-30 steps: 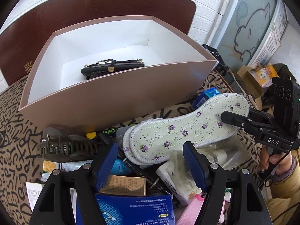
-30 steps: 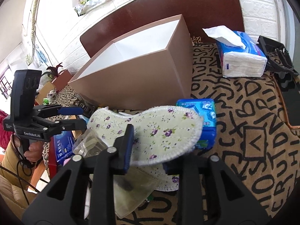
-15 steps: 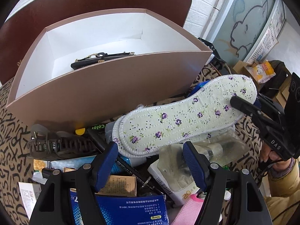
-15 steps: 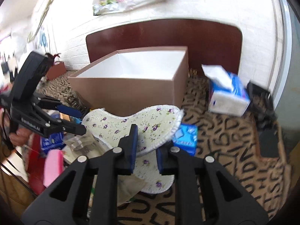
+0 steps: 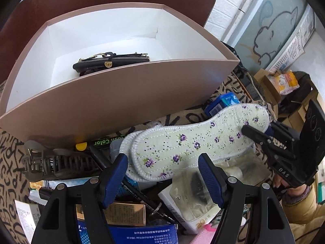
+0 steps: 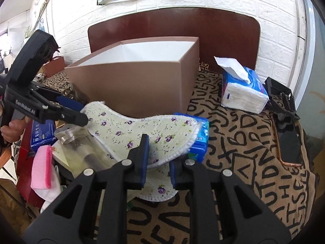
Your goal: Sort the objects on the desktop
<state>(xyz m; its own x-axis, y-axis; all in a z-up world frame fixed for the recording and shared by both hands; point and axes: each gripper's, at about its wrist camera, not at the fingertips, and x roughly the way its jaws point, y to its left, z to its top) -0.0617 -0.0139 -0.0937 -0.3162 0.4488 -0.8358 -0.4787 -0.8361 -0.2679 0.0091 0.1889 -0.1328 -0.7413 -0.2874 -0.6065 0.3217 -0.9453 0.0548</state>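
Right wrist view: right gripper pinching floral insole; left gripper spread, holding nothing.

Right hand-held gripper: jaws went from apart around the floral insole edge to clamped on it, pads now pressing the wide end. Insole's gripped end is lifted off the second insole underneath, which shows below the fingers; far end tilts down toward the clutter. In the left wrist view the top insole has shifted and now slants up to the right, with the right gripper's finger lying across its wide end. Right view levelled out: the box sits squarer in frame, the tissue pack lower right of it. Left view moved closer to the box.
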